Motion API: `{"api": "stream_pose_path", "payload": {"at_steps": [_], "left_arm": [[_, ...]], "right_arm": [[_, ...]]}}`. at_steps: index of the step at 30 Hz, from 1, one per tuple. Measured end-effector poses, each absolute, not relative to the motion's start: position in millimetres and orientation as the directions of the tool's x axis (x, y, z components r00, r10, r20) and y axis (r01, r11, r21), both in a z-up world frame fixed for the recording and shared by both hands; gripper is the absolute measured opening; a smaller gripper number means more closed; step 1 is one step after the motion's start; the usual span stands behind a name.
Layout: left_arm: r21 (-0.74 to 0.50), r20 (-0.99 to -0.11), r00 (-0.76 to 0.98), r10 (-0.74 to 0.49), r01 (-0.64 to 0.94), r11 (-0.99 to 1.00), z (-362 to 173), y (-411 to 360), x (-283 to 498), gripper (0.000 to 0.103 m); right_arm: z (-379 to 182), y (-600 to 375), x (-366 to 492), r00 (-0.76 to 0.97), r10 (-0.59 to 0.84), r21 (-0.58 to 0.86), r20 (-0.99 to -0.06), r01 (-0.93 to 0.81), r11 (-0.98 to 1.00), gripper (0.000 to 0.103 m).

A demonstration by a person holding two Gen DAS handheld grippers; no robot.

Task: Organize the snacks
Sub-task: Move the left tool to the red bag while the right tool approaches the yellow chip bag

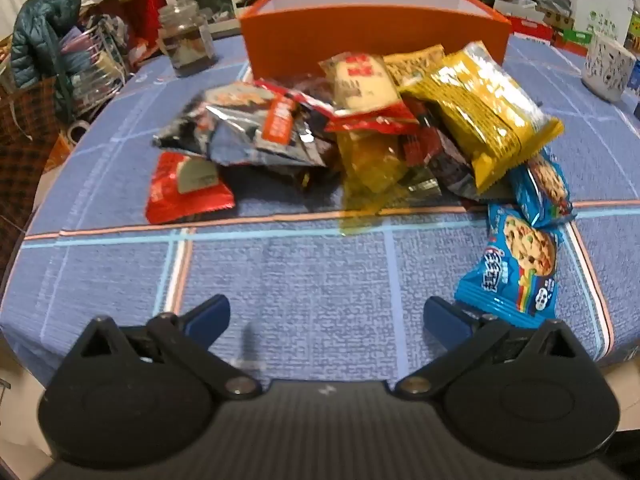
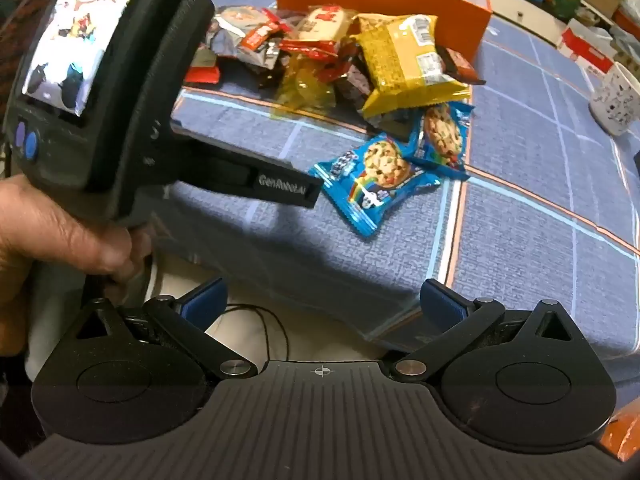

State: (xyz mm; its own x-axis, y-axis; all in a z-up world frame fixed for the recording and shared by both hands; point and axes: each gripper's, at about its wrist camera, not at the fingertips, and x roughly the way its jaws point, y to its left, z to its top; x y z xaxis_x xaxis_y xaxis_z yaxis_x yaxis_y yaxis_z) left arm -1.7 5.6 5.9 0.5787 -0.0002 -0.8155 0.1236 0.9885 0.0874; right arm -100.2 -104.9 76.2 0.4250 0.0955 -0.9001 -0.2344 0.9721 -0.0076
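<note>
A heap of snack packets lies on the blue checked tablecloth [image 1: 304,280] before an orange box [image 1: 372,36]. On top rests a big yellow packet [image 1: 492,108] [image 2: 404,60]; a red packet [image 1: 184,188] sits at the heap's left. Two blue cookie packets [image 1: 516,268] [image 2: 376,180] lie nearest me on the right. My left gripper [image 1: 326,320] hovers open over bare cloth, its right finger close to the nearer cookie packet. My right gripper [image 2: 322,304] stands open past the table's near edge, empty. In the right wrist view the left gripper's body [image 2: 100,80] and the hand [image 2: 48,232] holding it fill the left.
A glass jar [image 1: 184,40] stands at the back left of the table, a white patterned mug [image 1: 608,64] [image 2: 616,100] at the right. A chair with a jacket [image 1: 40,36] and cluttered shelves lie beyond. A thin cable [image 2: 272,332] runs on the floor below the table edge.
</note>
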Motion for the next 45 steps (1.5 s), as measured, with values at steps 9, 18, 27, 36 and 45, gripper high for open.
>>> {"api": "stream_pose_path", "payload": {"at_steps": [9, 18, 27, 36, 45], "left_arm": [[0.052, -0.717, 0.696, 0.020, 0.024, 0.998, 47, 60, -11, 0.102], [-0.133, -0.658, 0.753, -0.015, -0.096, 0.987, 66, 155, -12, 0.102], [-0.158, -0.590, 0.802, -0.091, -0.004, 0.987, 84, 172, 24, 0.102], [-0.060, -0.685, 0.726, -0.062, 0.028, 0.998, 29, 168, 52, 0.102], [-0.053, -0.705, 0.703, -0.092, 0.077, 0.996, 2, 143, 70, 0.102]], "right_arm": [[116, -129, -134, 0.660, 0.187, 0.094, -0.728, -0.174, 0.980, 0.096], [143, -123, -145, 0.892, 0.097, -0.175, -0.441, -0.192, 0.966, 0.096], [139, -133, -80, 0.931, 0.177, -0.130, -0.319, -0.228, 0.965, 0.096], [77, -132, -10, 0.901, 0.207, -0.144, -0.381, -0.279, 0.949, 0.086], [50, -119, 5, 0.871, 0.228, -0.167, -0.435, -0.327, 0.930, 0.084]]}}
